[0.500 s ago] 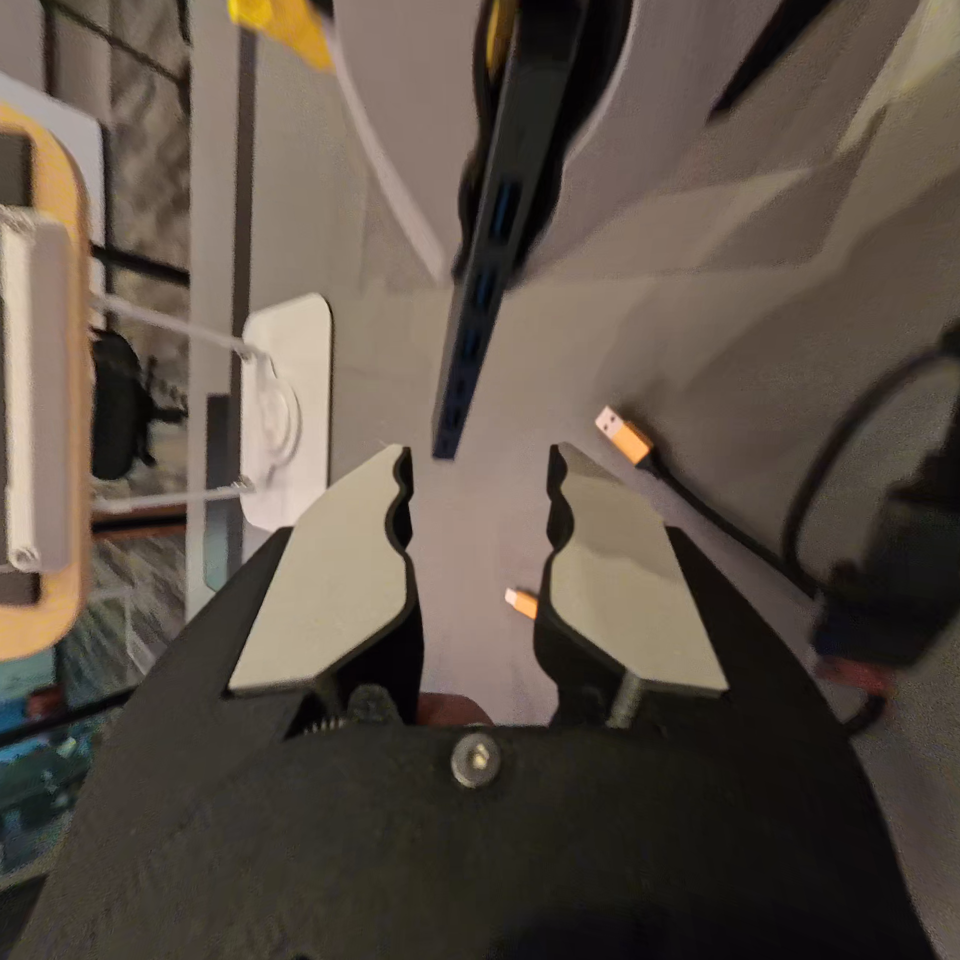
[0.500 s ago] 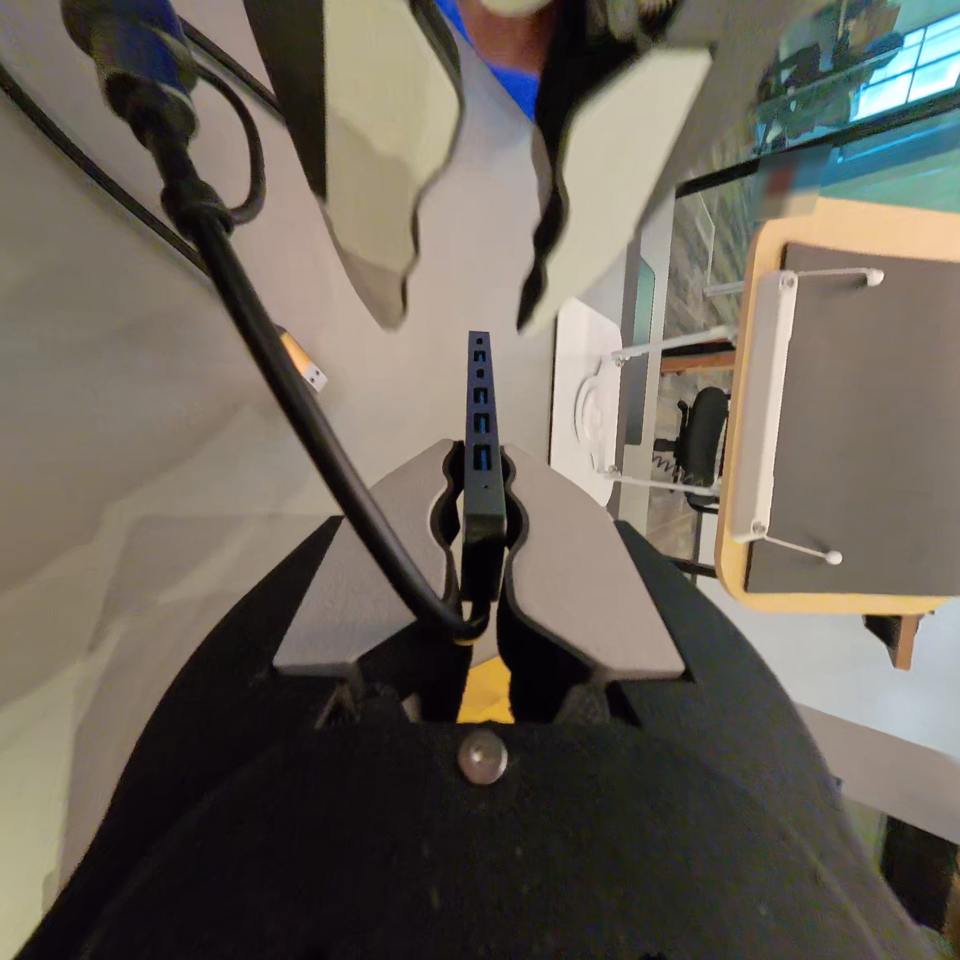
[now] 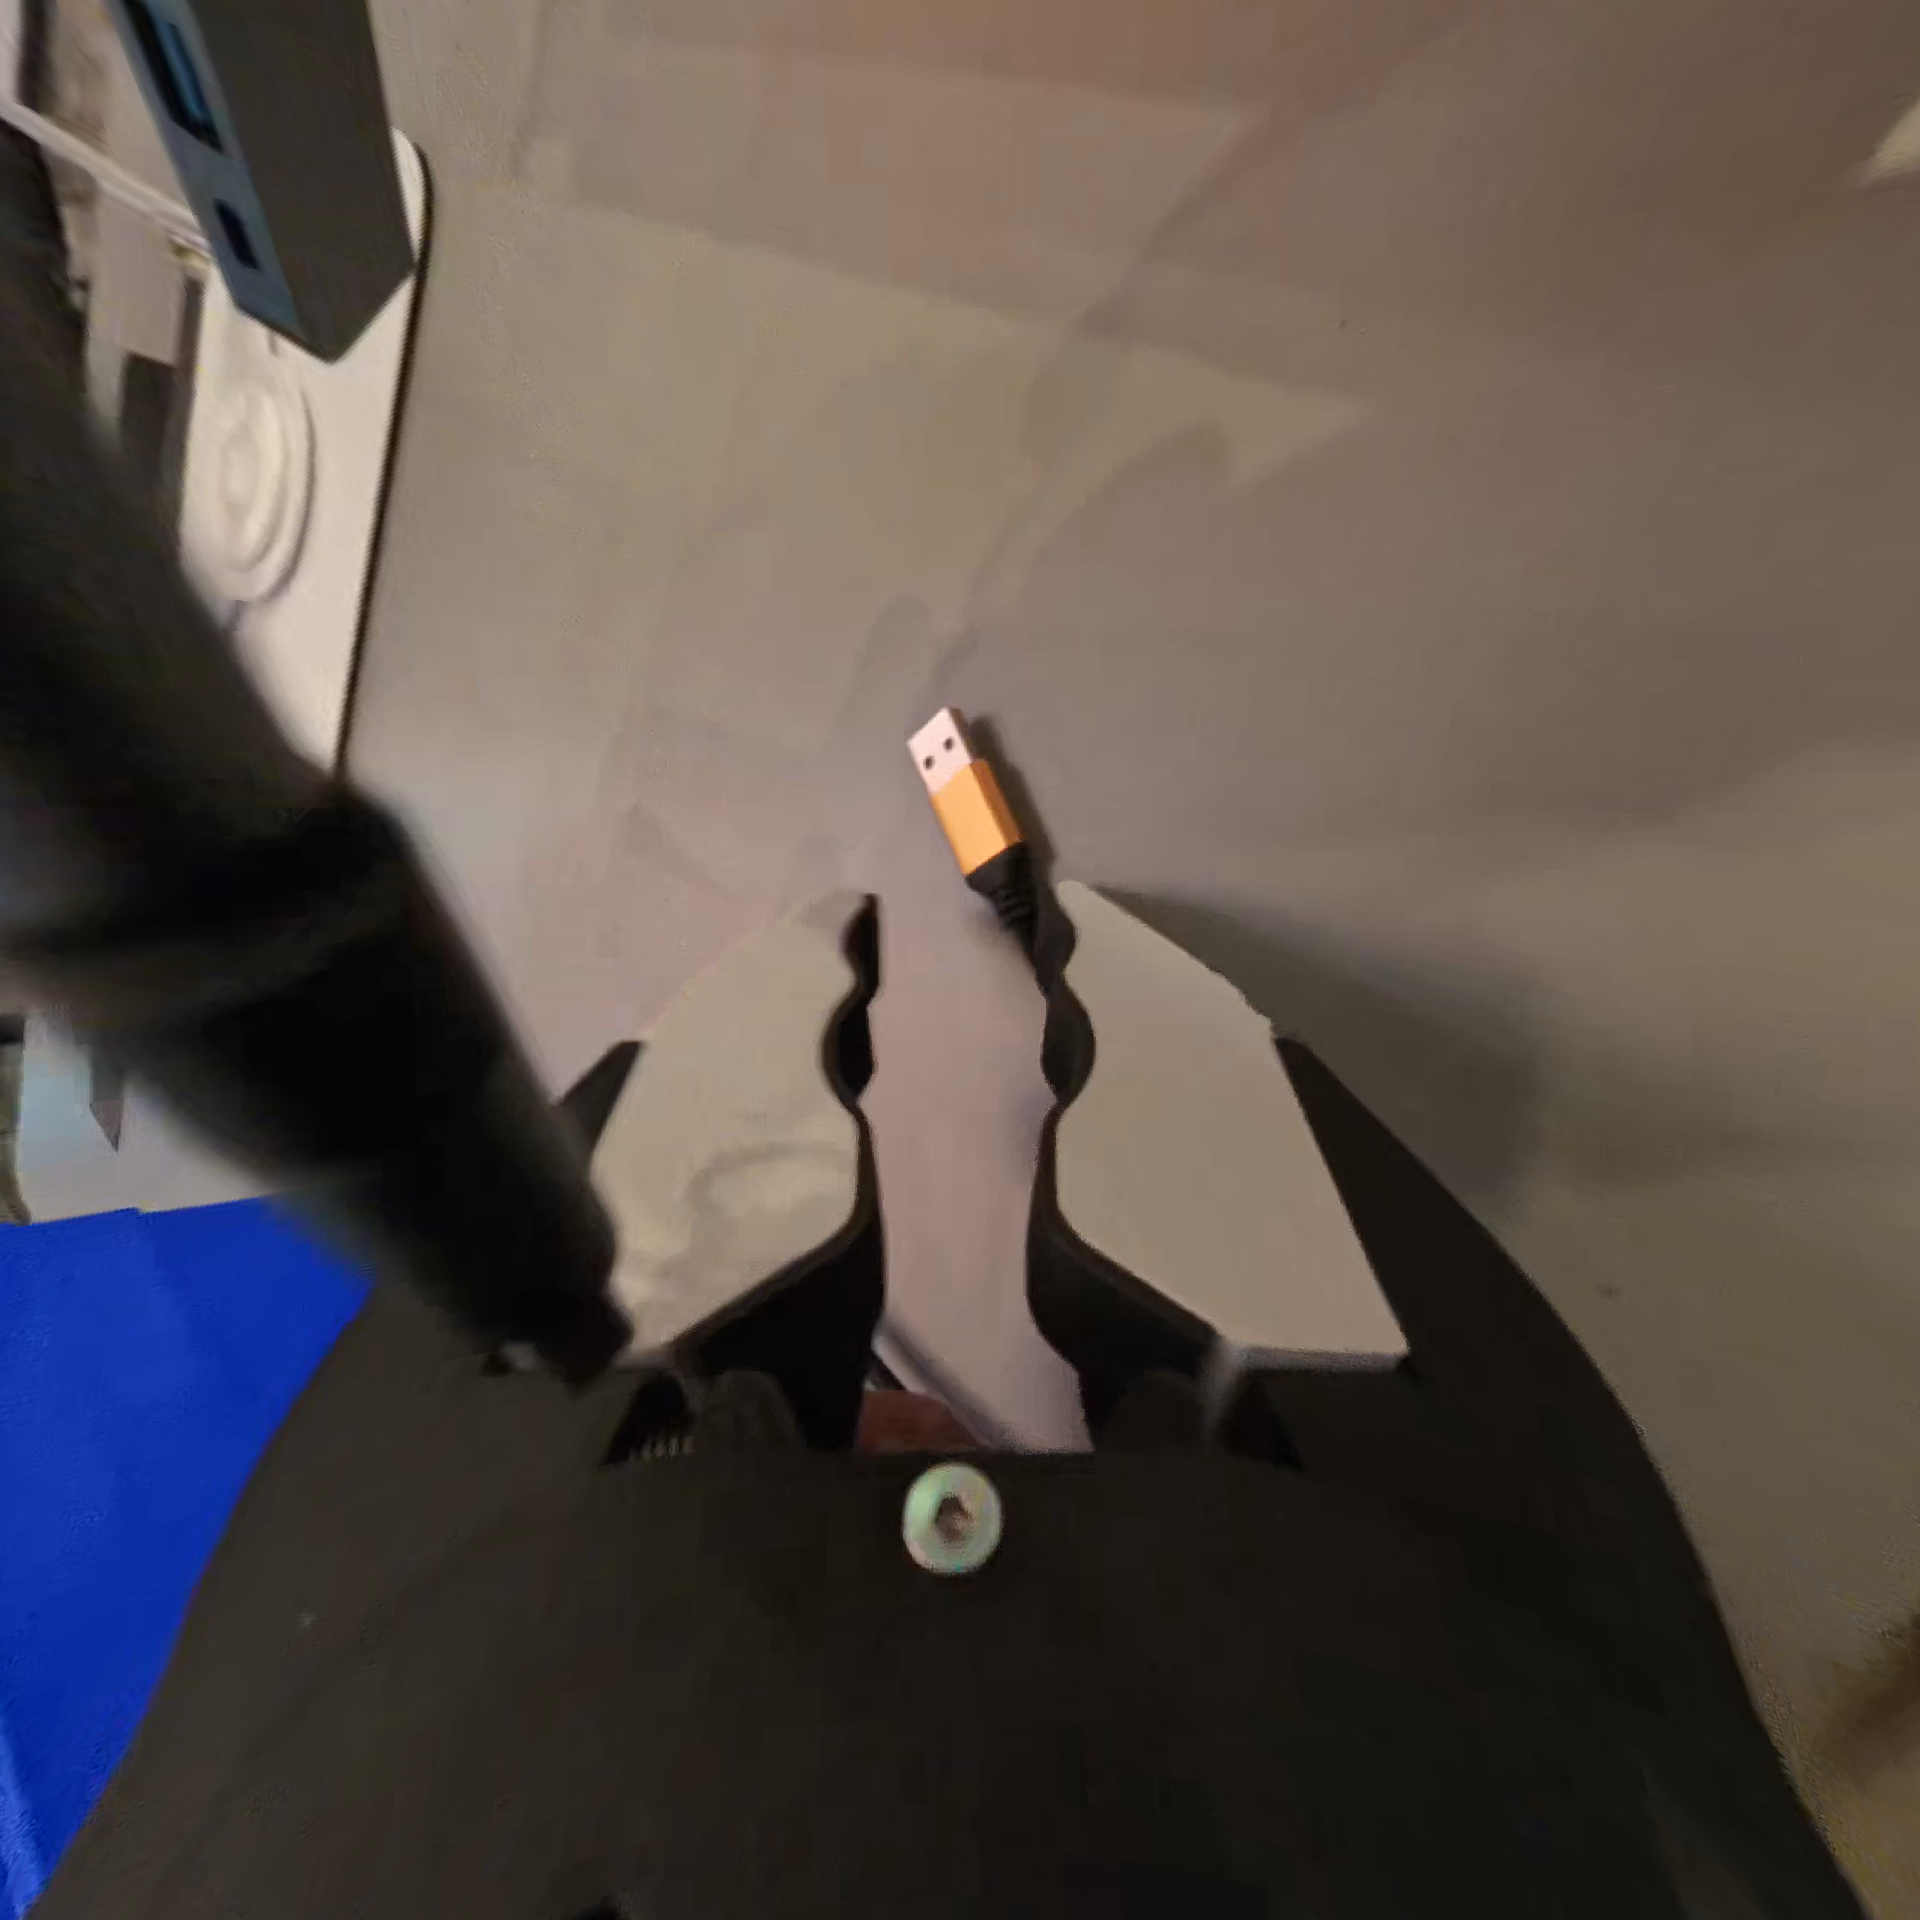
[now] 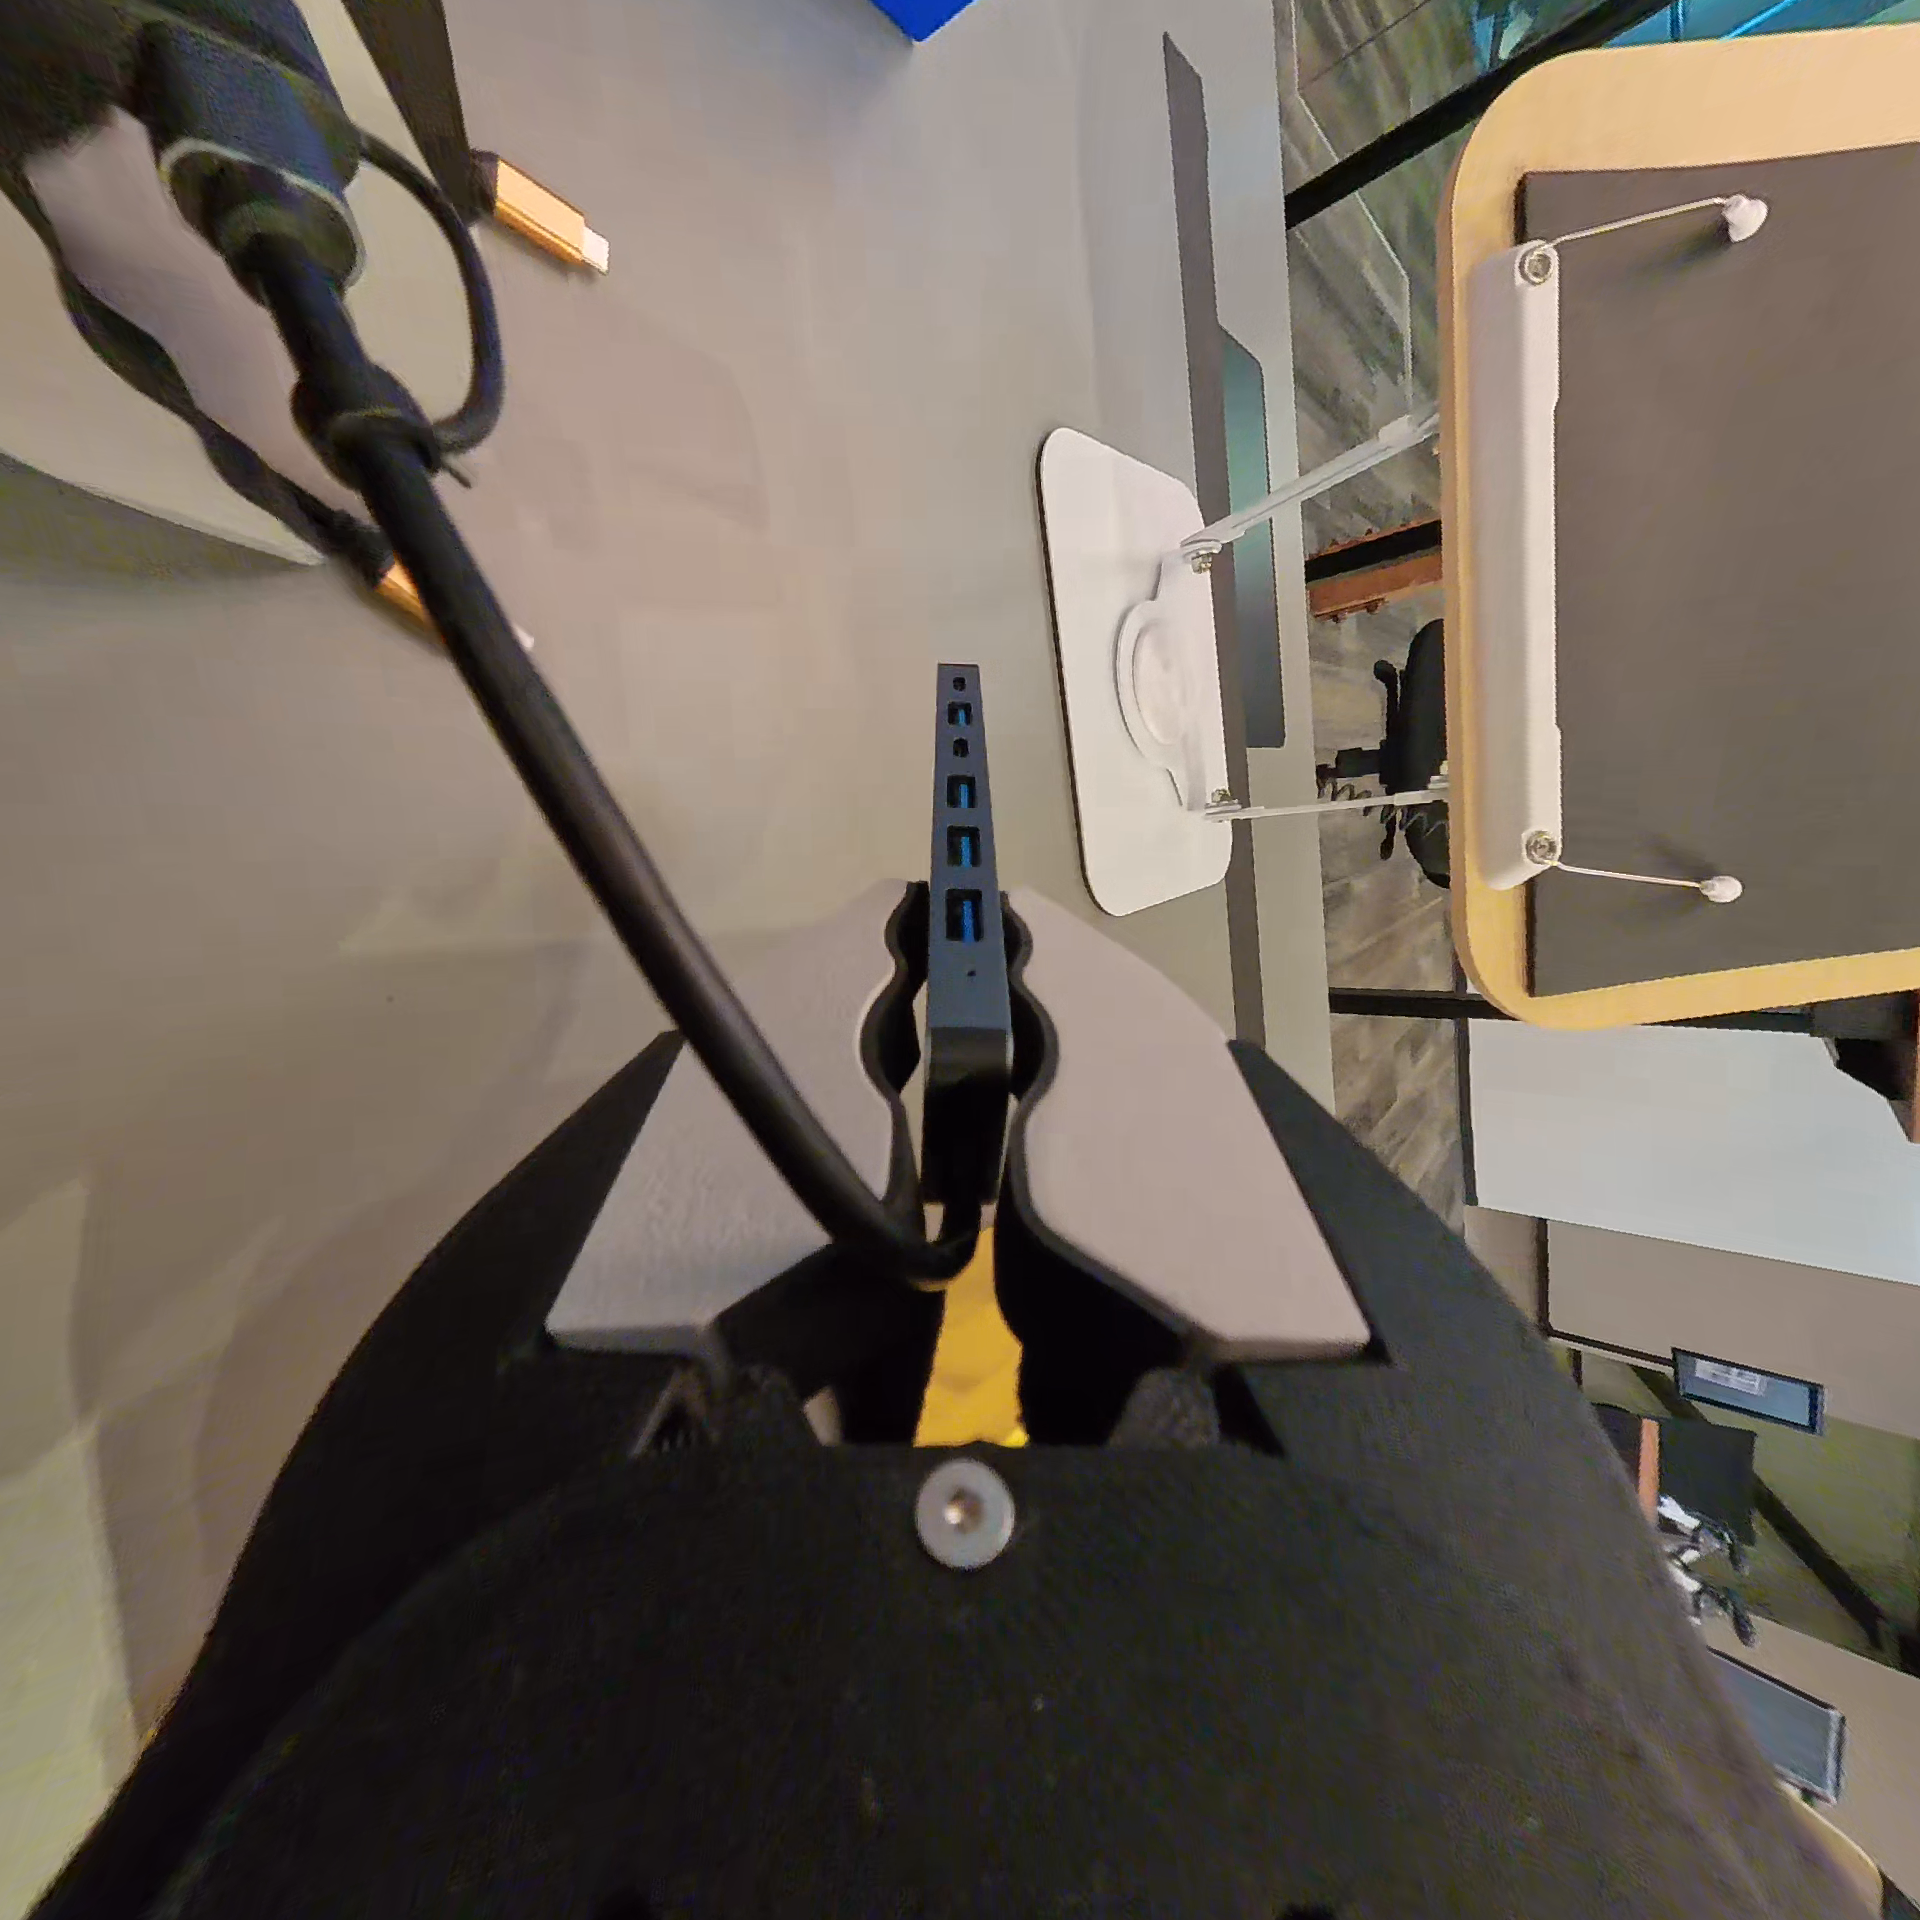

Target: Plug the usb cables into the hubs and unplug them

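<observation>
My right gripper [image 4: 966, 920] is shut on the near end of a slim black USB hub [image 4: 961, 790], held edge-up with its blue ports facing me. The hub's thick black cable [image 4: 540, 717] arcs up to the left. My left gripper [image 3: 966, 914] is open and empty, low over the grey table. An orange USB plug [image 3: 961, 805] with a silver tip lies just past its fingertips; its black cable runs back under the right finger. The hub also shows in the left wrist view [image 3: 281, 177], top left. The right wrist view shows two orange plugs [image 4: 540, 223], one half hidden [image 4: 405, 592].
A white pad with a round mount [image 4: 1132, 675] lies near the table's far edge. A wooden board with a dark panel [image 4: 1662, 571] stands past the edge. Blue cloth [image 3: 156, 1455] and a blurred black shape [image 3: 260, 987] fill the left of the left wrist view. The gap from one gripper's tips to the other's is roughly 15 cm.
My left gripper has swung away from the hub's tip toward the orange plug, which now lies just ahead of its open fingers. The right gripper still holds the hub.
</observation>
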Demonstrator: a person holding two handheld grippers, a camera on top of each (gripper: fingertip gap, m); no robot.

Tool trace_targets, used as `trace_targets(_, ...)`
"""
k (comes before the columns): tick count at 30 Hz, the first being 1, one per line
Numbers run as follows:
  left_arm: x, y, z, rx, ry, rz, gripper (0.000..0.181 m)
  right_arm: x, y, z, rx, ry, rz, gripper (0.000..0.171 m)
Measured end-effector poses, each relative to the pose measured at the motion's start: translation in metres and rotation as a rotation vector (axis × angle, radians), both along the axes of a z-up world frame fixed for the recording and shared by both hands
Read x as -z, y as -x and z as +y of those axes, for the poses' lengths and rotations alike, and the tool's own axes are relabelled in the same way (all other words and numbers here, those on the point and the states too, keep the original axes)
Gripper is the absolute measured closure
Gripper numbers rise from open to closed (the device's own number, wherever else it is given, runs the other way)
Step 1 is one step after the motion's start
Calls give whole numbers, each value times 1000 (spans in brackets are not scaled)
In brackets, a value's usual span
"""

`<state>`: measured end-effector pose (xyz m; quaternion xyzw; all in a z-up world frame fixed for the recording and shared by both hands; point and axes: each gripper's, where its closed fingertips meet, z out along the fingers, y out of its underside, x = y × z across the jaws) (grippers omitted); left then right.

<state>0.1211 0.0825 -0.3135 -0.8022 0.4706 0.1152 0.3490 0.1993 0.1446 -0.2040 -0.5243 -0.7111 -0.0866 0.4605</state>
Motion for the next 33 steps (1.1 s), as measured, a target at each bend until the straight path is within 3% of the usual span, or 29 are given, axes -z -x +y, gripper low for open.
trace_targets(3,4,-5,6,7,-32,2,169,-2,-1,1,3,-5,8,161)
trace_targets(12,-2,7,19,21,-104,26,181,-8,0,-2,-18,-20,30,161)
trace_targets(18,-28,14,22,101,-144,-17,181,-11,-1,-3,-33,-35,41,161)
trace_targets(21,-20,17,13,104,-32,-38,181,-10,-1,-5,-46,-30,38,161)
trace_targets(23,-20,12,13,76,-48,-78,180,-9,0,-6,-48,-34,30,161)
trace_targets(24,-17,8,13,58,-44,-85,155,-9,0,-6,-48,-36,28,161)
trace_targets(33,5,11,31,-117,0,-110,171,-11,-2,-4,-43,-34,39,161)
